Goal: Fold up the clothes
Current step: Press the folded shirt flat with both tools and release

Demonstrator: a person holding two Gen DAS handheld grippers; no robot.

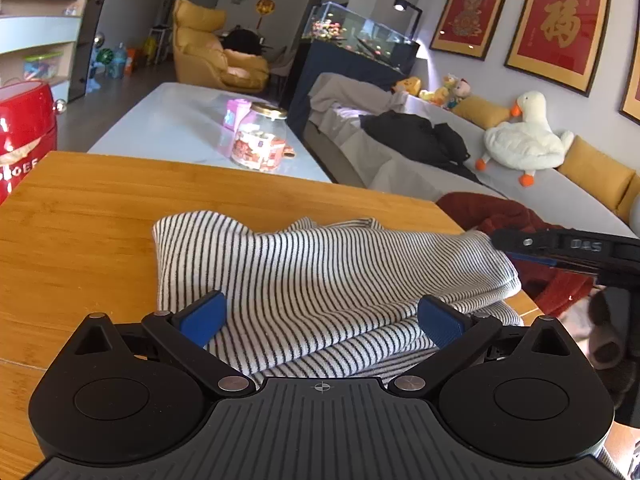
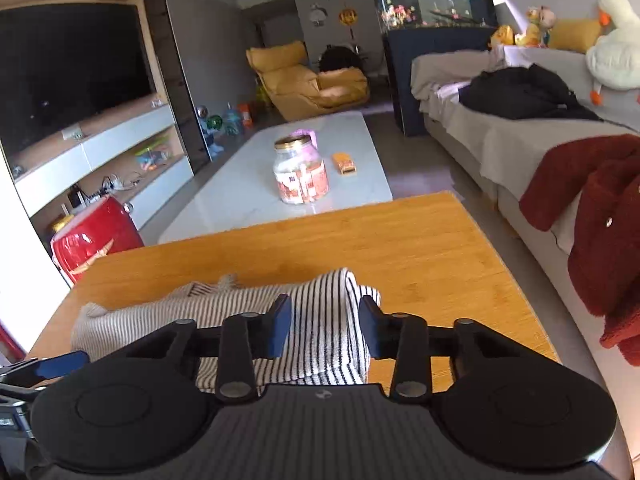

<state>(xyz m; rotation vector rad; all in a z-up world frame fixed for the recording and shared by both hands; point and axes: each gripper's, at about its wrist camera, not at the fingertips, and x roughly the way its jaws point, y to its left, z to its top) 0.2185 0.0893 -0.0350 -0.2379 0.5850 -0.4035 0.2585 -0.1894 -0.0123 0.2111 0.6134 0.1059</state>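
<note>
Wooden surface point(image 1: 100, 208) fills the foreground in both views, bare except for the clothing. Behind it a grey sofa point(image 1: 560, 196) runs along the right, with a red fleece jacket point(image 2: 592, 208) draped over its near edge, a black garment point(image 2: 524, 96) further back and a white goose plush point(image 1: 524, 140) against the cushions. White coffee table point(image 2: 240, 184) sits beyond the surface, carrying a glass jar point(image 2: 300, 176) with a gold lid. Red container point(image 2: 92, 236) stands on the floor at the surface's left corner.

Striped shirt point(image 1: 320, 276), black and white, lies folded in several stacked layers near the front edge of the surface, somewhat rumpled on top, its right end close to the surface's right edge.

Left gripper point(image 1: 320, 320): blue fingers spread wide apart, hovering low over the near side of the shirt, holding nothing. Contact between the pads and the cloth is unclear.

Right gripper point(image 2: 324, 328): fingers partly apart, straddling the right end of the shirt, a raised fold of striped cloth between them; pads look not pressed onto it, though the grip is hard to judge. In the left wrist view the right gripper's fingertip reaches the shirt's right end.
</note>
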